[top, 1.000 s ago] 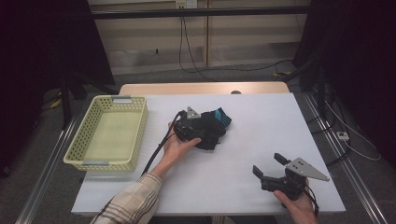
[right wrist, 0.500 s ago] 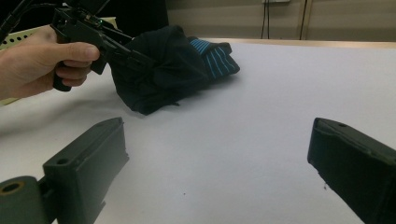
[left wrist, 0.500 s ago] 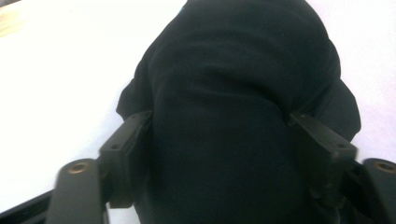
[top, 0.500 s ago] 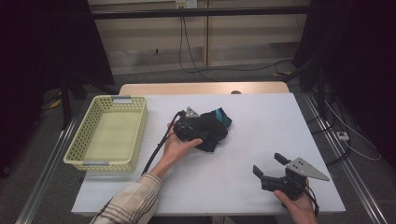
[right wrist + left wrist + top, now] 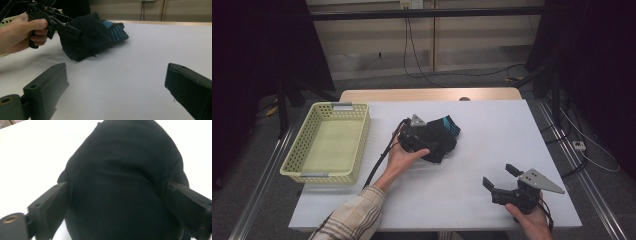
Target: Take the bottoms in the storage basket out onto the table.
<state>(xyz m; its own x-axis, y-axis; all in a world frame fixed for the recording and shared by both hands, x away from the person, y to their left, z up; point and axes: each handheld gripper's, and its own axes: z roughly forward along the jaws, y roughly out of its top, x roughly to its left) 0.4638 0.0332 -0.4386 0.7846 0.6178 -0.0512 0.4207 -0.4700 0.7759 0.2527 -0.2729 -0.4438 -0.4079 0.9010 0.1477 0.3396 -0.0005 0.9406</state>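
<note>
Two grippers over the white table (image 5: pixel 492 135): left gripper (image 5: pixel 428 140) up against a dark folded garment (image 5: pixel 438 139) with a blue-striped edge, jaws just spread wide, cloth bulging between them in the left gripper view (image 5: pixel 125 185) but no longer pinched. Right gripper (image 5: pixel 502 181) well apart from the garment, near the table's front edge, jaws gaping with only bare tabletop between them. Beyond the left gripper's far side, away from the garment, a yellow basket (image 5: pixel 302 145).
</note>
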